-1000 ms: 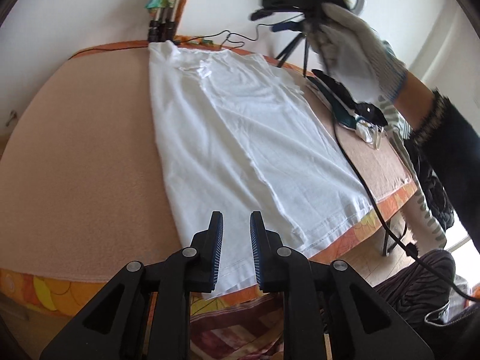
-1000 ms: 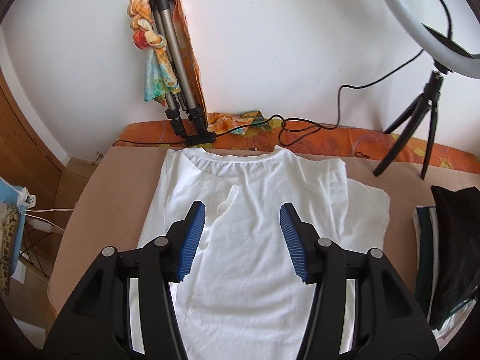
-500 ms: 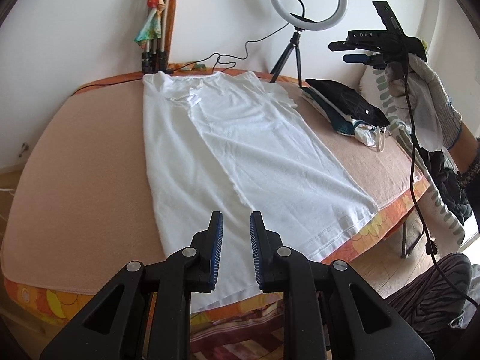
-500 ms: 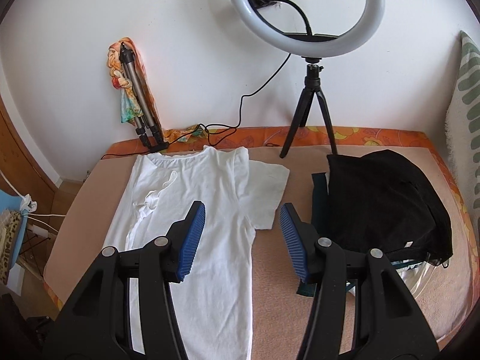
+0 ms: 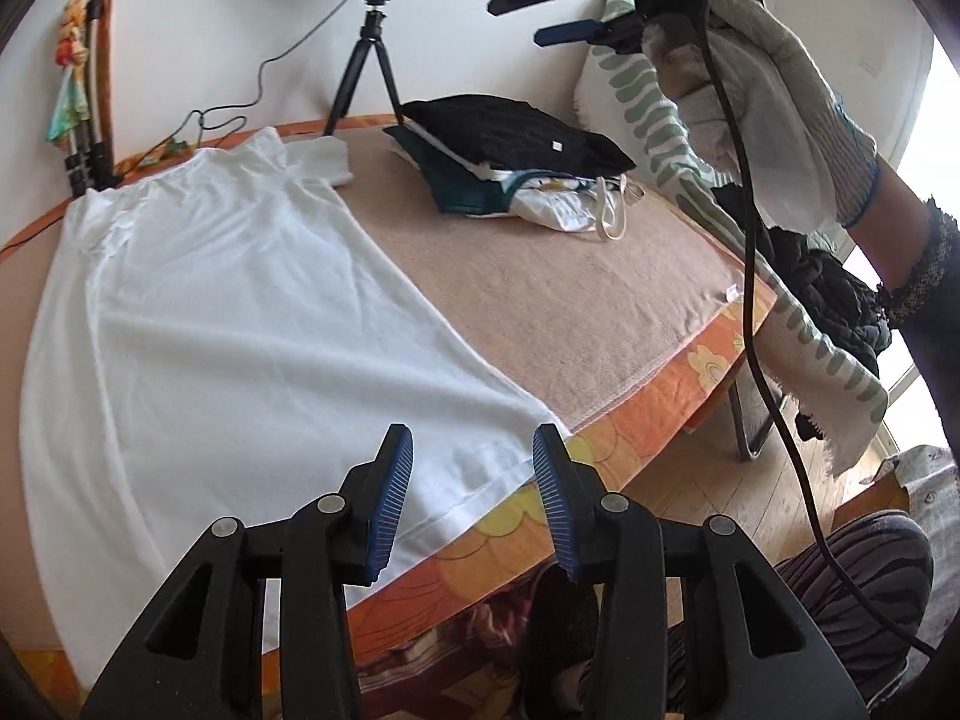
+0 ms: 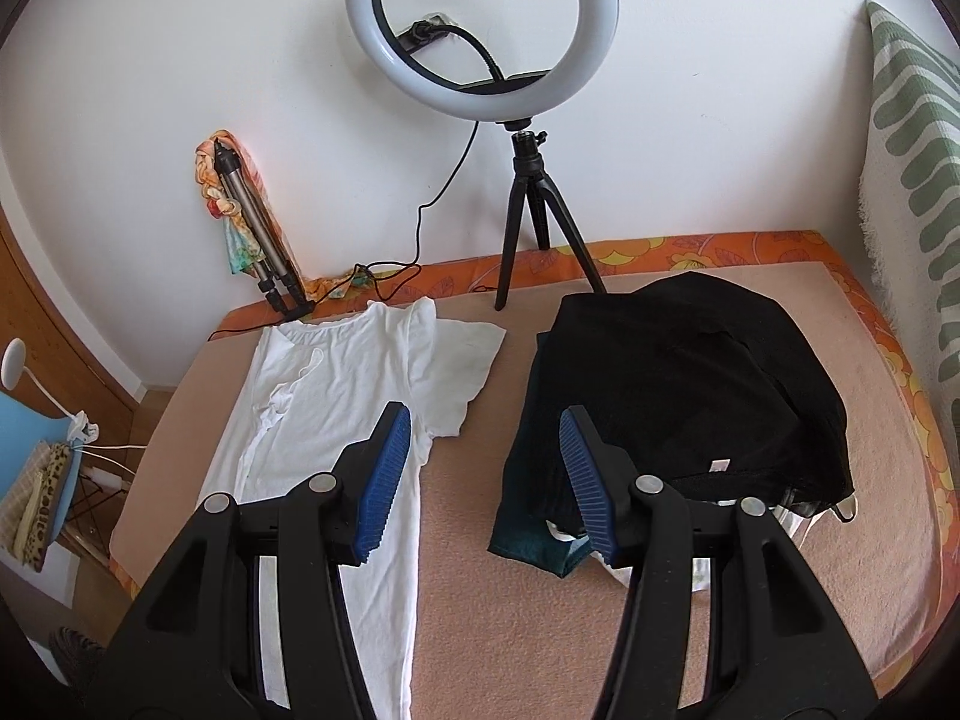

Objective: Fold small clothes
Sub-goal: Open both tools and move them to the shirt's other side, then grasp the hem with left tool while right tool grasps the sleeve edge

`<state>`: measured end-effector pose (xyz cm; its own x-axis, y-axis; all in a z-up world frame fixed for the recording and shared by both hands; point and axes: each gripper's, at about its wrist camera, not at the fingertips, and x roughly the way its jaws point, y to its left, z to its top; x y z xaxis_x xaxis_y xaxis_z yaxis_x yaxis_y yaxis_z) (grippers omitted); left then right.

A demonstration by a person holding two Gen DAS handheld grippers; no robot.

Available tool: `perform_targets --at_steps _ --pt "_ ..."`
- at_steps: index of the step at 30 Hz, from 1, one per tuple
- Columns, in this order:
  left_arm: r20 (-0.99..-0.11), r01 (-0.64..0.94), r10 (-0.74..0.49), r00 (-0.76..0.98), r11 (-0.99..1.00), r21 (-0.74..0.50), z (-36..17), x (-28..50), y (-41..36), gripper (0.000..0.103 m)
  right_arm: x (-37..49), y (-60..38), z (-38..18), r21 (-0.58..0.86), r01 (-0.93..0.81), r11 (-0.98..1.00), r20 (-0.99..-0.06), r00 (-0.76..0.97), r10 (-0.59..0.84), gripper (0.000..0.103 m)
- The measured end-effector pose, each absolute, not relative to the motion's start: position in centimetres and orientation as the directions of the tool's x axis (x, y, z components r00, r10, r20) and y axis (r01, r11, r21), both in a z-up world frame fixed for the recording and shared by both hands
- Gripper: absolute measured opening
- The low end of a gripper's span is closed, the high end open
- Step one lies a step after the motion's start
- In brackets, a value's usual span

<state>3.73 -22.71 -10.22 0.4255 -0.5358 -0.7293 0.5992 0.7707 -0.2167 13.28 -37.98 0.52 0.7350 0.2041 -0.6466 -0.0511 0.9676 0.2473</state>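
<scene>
A white T-shirt (image 5: 228, 324) lies flat on the peach-covered bed, its left side folded in and one sleeve out at the far right; it also shows in the right wrist view (image 6: 336, 414). My left gripper (image 5: 473, 480) is open and empty, just above the shirt's bottom right hem corner at the bed's near edge. My right gripper (image 6: 485, 468) is open and empty, held high above the bed between the shirt and a stack of clothes; it also shows in the left wrist view (image 5: 558, 12) in a gloved hand.
A stack of folded clothes with a black garment on top (image 6: 678, 384) sits at the bed's right (image 5: 516, 144). A ring light on a tripod (image 6: 480, 24) and a folded tripod (image 6: 252, 240) stand by the wall. A black cable (image 5: 750, 276) hangs from the right gripper.
My left gripper has opened and swung right toward the shirt's bottom right hem corner. My right gripper has risen and moved right, away from the shirt.
</scene>
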Motion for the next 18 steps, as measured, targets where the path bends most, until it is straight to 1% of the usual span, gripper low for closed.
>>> perform_targets --at_steps 1,3,5,9,11,12,13,14,15,16,18 --pt "-0.735 0.612 -0.541 0.408 0.760 -0.220 -10.6 3.7 -23.8 0.041 13.6 -38.3 0.4 0.250 -0.057 0.967 -0.650 0.730 0.211 0.054" --pt "-0.748 0.634 -0.528 0.402 0.750 -0.189 -11.3 3.4 -25.8 0.046 14.3 -38.9 0.1 0.254 -0.064 0.965 -0.653 0.725 0.220 0.054" --pt "-0.755 0.649 -0.497 0.427 0.750 -0.127 -11.9 3.1 -27.3 0.046 15.3 -39.0 -0.2 0.262 -0.082 0.962 -0.656 0.716 0.240 0.054" --pt "-0.773 0.638 -0.438 0.459 0.768 -0.057 -13.1 3.6 -28.6 0.047 18.4 -38.5 -1.0 0.282 -0.119 0.952 -0.669 0.687 0.284 0.054" --pt "-0.787 0.626 -0.430 0.442 0.776 -0.072 -13.8 4.2 -28.6 0.047 20.3 -37.7 -1.5 0.287 -0.144 0.947 -0.675 0.671 0.307 0.054" --pt "-0.793 0.613 -0.429 0.433 0.785 -0.090 -14.1 4.6 -28.5 0.045 21.2 -37.2 -1.8 0.295 -0.161 0.942 -0.676 0.661 0.325 0.054" --pt "-0.782 0.599 -0.437 0.445 0.794 -0.103 -14.1 4.8 -28.1 0.041 22.3 -36.8 -2.1 0.311 -0.178 0.934 -0.674 0.651 0.349 0.054" --pt "-0.775 0.589 -0.442 0.451 0.800 -0.113 -14.2 4.8 -28.1 0.027 23.4 -36.2 -2.4 0.327 -0.195 0.925 -0.674 0.638 0.372 0.054" --pt "-0.769 0.588 -0.448 0.456 0.800 -0.117 -14.3 5.0 -28.0 0.009 24.6 -35.5 -2.9 0.336 -0.214 0.917 -0.676 0.623 0.393 0.054" --pt "-0.761 0.583 -0.459 0.459 0.801 -0.132 -14.4 5.2 -27.8 0.004 25.8 -34.8 -3.4 0.341 -0.223 0.913 -0.684 0.607 0.404 0.054" --pt "-0.738 0.562 -0.514 0.436 0.796 -0.223 -14.7 5.9 -27.1 0.002 28.6 -33.4 -5.0 0.354 -0.217 0.910 -0.716 0.563 0.413 0.054"
